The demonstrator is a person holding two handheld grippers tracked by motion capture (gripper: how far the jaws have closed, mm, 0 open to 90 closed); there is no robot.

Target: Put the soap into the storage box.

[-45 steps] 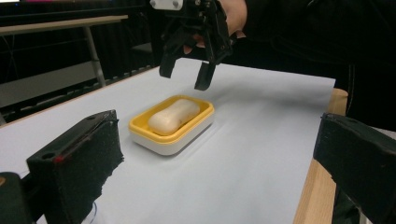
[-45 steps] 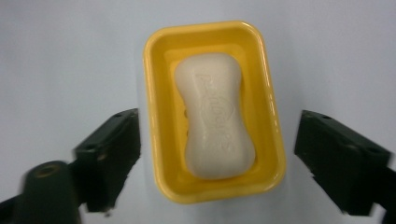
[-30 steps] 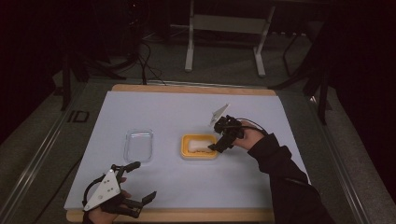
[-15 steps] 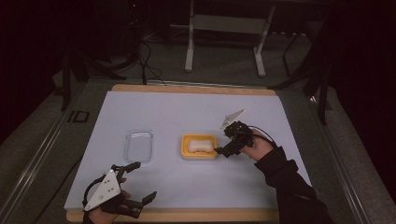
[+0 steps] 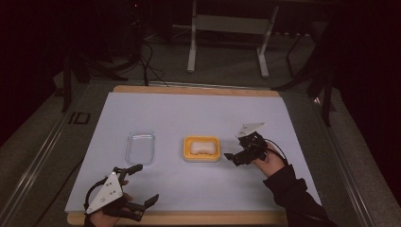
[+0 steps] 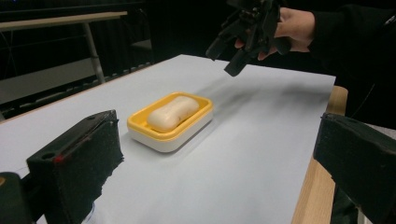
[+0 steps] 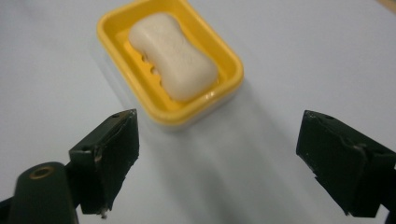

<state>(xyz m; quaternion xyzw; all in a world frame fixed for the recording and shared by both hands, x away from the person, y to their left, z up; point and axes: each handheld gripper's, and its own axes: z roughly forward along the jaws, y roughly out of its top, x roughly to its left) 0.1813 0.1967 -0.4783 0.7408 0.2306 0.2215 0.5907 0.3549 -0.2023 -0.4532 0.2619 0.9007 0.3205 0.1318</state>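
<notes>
- The soap bar [image 5: 202, 147] lies in the yellow soap dish [image 5: 188, 152], a little right of the middle of the table [image 5: 198, 113], just left of your right gripper [image 5: 234, 159]
- In the high view the long axis of the soap runs left to right across the table, the same way as the long side of the dish; both are flat, not tilted
- In the right gripper view the soap [image 7: 172, 55] runs slanted, from upper left to lower right, and its sides are slightly pinched in the middle, like a bone shape with round ends
- The soap looks smooth and cream-white, a bit waxy; the dish [image 7: 224, 58] is a glossy yellow plastic rectangle with round corners, and it has slots in the floor beside the soap
- From the left gripper view the dish [image 6: 140, 122] has a yellow rim over a white lower part
- Your right gripper is spread wide with nothing between the black jaws; it is near the dish but apart from it
- Your left gripper [image 5: 142, 189] is at the near edge of the table, also spread wide and holding nothing, well apart from the dish
- A clear plastic lid [image 5: 140, 147] lies flat left of the dish, rectangular with round corners, not touching it
</notes>
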